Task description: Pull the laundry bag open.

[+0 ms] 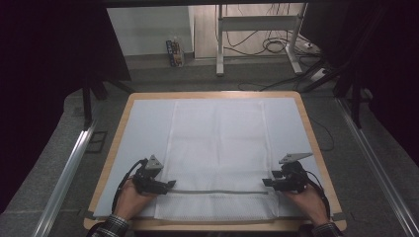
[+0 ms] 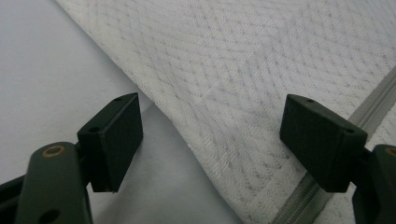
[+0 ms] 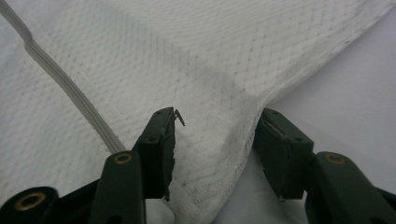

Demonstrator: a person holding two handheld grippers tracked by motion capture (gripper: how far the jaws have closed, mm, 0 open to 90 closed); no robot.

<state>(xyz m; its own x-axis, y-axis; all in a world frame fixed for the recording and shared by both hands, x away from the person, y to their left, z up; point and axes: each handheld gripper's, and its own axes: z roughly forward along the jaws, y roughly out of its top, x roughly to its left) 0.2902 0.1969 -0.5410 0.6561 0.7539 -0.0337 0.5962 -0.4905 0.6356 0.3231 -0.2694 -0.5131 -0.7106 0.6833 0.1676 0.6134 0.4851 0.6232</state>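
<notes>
White mesh cloth [image 1: 217, 148] lies flat mid-desk; its grey zipper [image 1: 217, 191] joins both tools. Left tool [image 2: 212, 140] gapes over the cloth's edge; right tool [image 3: 215, 140] straddles a raised fold, unclamped. Risk: uneven pinching skews the cloth.

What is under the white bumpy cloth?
A pale blue sheet shows around the white mesh cloth, lying on a wooden table. What lies beneath the cloth's middle is covered.

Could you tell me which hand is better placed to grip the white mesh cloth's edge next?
The right tongs: the cloth edge already lies between their open jaws. The left tongs gape above it.
</notes>
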